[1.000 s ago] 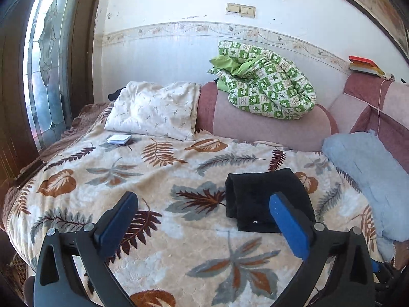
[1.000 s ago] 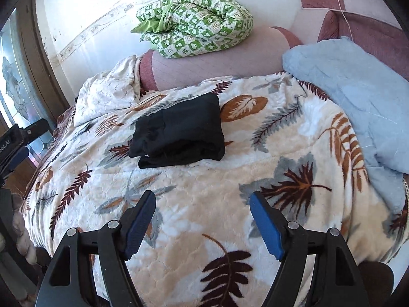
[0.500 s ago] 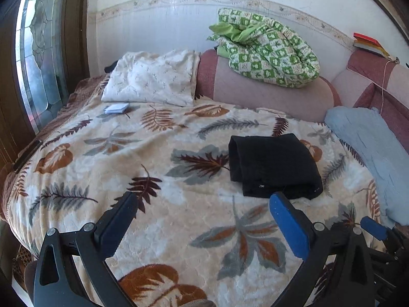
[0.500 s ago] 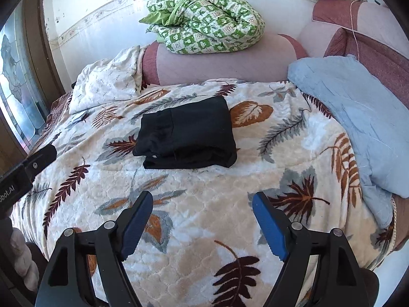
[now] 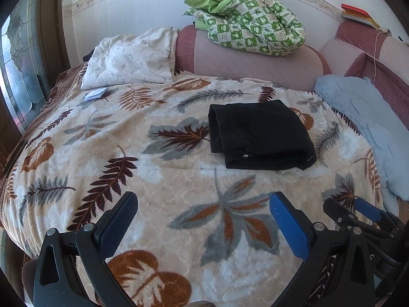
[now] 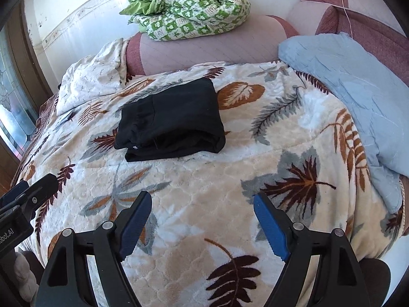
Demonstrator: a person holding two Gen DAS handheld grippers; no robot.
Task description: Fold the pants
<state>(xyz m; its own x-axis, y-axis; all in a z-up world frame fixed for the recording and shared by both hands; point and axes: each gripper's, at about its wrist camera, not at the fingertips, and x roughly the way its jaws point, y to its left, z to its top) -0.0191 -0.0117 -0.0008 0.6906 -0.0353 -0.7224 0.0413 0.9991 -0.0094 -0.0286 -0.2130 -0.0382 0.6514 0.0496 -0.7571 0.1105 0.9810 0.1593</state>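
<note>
Lying folded on the leaf-patterned blanket (image 5: 158, 179), the black pants (image 5: 258, 134) are sitting as a compact rectangular bundle toward the far middle of the bed, well apart from both grippers. In the left wrist view the bundle's long axis is running left to right, with the rolled, doubled edges facing left and near, and the smooth top sloping away toward the far side. In the right wrist view the same pants (image 6: 171, 125) are angling slightly, their near-left corner pointing toward the camera's left and the far-right corner pointing toward the pink bolster (image 6: 204, 48).

The left gripper (image 5: 202, 220) is hovering over the near part of the blanket with its jaws standing wide apart, nothing between them but the blanket's leaf print. The right gripper (image 6: 202, 220) is likewise spread wide over the near edge of the bed, holding nothing.

A green checked quilt (image 5: 245, 35) is resting on top of the bolster at the far side. A cream pillow (image 5: 130, 58) is leaning at the far left, and a pale blue cover (image 5: 365, 125) is lying along the right side.
</note>
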